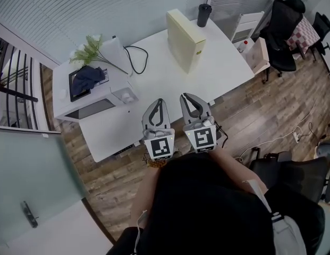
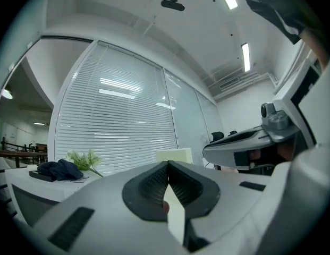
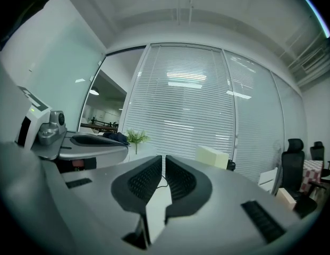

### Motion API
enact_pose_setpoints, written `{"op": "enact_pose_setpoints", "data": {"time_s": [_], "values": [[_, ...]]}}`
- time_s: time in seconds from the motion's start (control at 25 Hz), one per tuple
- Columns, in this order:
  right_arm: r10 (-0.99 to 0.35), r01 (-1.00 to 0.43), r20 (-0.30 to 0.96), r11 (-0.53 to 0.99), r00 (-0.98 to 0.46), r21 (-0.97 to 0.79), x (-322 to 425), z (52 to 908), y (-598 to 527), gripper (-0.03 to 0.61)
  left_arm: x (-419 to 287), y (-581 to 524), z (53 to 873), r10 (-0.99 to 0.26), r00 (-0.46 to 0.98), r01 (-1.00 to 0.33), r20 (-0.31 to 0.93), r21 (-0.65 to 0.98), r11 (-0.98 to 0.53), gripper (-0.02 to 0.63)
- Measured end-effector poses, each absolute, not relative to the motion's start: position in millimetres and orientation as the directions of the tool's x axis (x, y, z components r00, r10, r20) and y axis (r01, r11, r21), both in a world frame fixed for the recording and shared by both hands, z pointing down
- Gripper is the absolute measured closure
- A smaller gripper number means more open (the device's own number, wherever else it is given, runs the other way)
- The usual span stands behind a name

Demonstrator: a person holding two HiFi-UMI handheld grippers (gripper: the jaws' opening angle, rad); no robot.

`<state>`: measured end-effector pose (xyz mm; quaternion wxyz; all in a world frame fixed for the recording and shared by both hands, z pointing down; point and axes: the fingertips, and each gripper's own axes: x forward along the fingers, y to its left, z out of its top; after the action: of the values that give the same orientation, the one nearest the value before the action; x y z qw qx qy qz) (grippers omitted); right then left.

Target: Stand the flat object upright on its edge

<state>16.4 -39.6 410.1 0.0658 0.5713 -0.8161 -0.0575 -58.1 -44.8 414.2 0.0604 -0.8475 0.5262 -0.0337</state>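
Left gripper (image 1: 160,102): jaws clenched tight, nothing between them. Right gripper (image 1: 185,96): jaws drawn together to a hairline slit, also empty. Both hover side by side over the near edge of the white table (image 1: 165,84), well apart from the work.

Task status: looks done. Cream box (image 1: 185,39) stands upright on a narrow edge at the far side of the table, untouched by either gripper, no visible lean. Nothing apparent left but to confirm it holds.

Materials: box is a slim slab, matte pale yellow, crisp corners, probably cardboard or foam. Tabletop is smooth white laminate. Jaw pads are dark and ribbed, set in grey moulded shells. Black tumbler (image 1: 204,15) stands just behind the box; a black cable (image 1: 135,57) loops to its left.
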Motion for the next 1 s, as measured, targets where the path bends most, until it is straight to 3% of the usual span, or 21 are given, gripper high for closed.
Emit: {"op": "enact_pose_setpoints", "data": {"time_s": [1.0], "values": [[-0.918, -0.901, 0.088, 0.396, -0.386, 0.178, 5.1, 429.1, -35.2, 0.563, -65.7, -42.1, 430.2, -0.910, 0.414, -0.902, 0.037, -0.120, -0.415, 0.607]]}}
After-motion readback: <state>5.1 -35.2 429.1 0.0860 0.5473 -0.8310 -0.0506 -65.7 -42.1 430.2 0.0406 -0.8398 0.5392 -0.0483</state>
